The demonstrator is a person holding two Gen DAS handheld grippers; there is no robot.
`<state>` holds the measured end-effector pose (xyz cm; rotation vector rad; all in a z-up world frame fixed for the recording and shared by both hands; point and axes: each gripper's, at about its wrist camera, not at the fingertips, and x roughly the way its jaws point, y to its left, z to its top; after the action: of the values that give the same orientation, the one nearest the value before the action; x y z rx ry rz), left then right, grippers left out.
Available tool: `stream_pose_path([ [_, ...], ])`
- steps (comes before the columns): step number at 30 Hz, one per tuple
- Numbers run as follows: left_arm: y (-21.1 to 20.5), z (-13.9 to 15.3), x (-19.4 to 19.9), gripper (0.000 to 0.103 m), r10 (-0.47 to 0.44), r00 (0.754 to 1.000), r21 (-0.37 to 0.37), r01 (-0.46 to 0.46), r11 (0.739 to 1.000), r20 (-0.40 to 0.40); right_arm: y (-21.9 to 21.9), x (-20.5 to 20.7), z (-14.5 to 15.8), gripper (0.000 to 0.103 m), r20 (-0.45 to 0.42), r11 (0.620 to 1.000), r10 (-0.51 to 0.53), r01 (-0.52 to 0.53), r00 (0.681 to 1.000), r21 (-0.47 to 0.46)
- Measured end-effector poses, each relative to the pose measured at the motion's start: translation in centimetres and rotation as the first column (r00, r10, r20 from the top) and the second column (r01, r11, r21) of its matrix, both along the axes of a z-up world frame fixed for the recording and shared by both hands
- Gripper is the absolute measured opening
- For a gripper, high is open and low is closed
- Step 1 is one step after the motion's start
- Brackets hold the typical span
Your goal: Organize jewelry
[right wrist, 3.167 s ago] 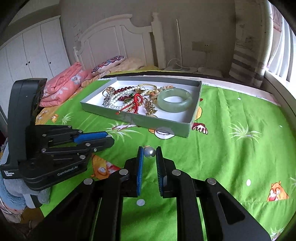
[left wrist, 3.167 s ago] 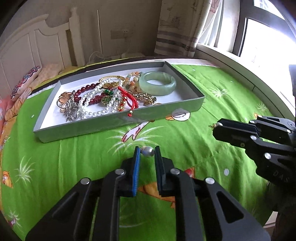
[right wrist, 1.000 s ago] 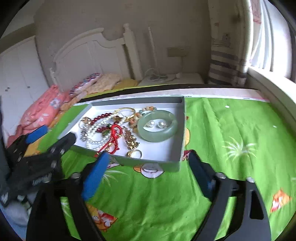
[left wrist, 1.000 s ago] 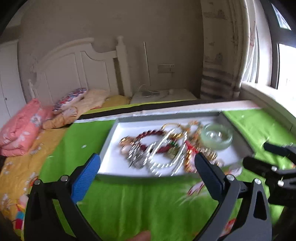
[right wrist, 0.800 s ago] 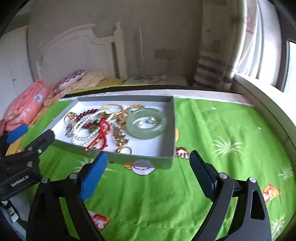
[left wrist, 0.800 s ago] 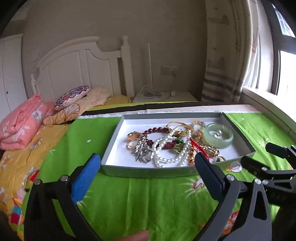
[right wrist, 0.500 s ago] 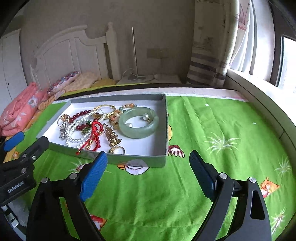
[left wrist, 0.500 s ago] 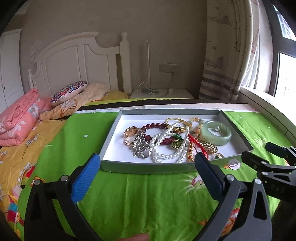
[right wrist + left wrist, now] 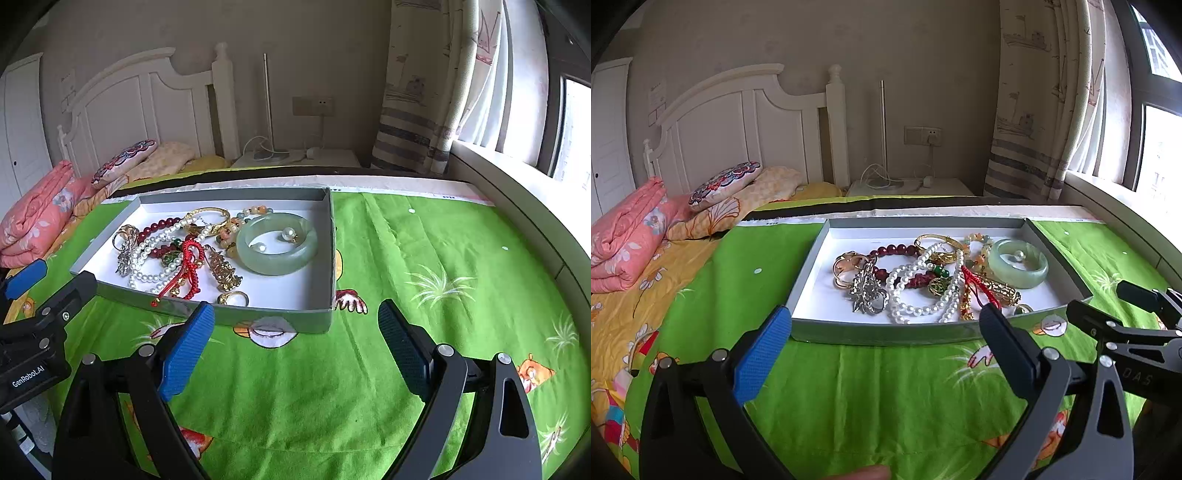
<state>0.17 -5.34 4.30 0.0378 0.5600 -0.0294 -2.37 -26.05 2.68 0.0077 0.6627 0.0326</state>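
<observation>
Now both the left claw [image 9: 884,343] and right claw [image 9: 295,332] gape wide, empty, before the jewelry tray [image 9: 258,320] holding 2 pearl earrings [image 9: 289,233]

A green bedspread [image 9: 886,387] printed with cartoon animals and grass tufts fills the lower half of the frame. At upper left stands a white headboard [image 9: 738,122], with a folded pink quilt [image 9: 624,243] and a patterned pillow [image 9: 726,181] below it at far left. A white bedside table [image 9: 912,186] carrying cables sits at centre beneath a wall socket [image 9: 921,134]. A striped curtain [image 9: 1030,110] hangs at upper right beside the window [image 9: 1160,147].
</observation>
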Motion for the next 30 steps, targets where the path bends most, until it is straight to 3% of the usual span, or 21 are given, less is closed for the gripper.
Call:
stream_pose_path([
  [30, -0.25, -0.21, -0.07, 0.101, -0.002, 1.0, 0.004, 0.002, 1.0, -0.003, -0.03, -0.1, 0.09, 0.087, 0.001, 1.0, -0.006, 0.006, 1.0, -0.006],
])
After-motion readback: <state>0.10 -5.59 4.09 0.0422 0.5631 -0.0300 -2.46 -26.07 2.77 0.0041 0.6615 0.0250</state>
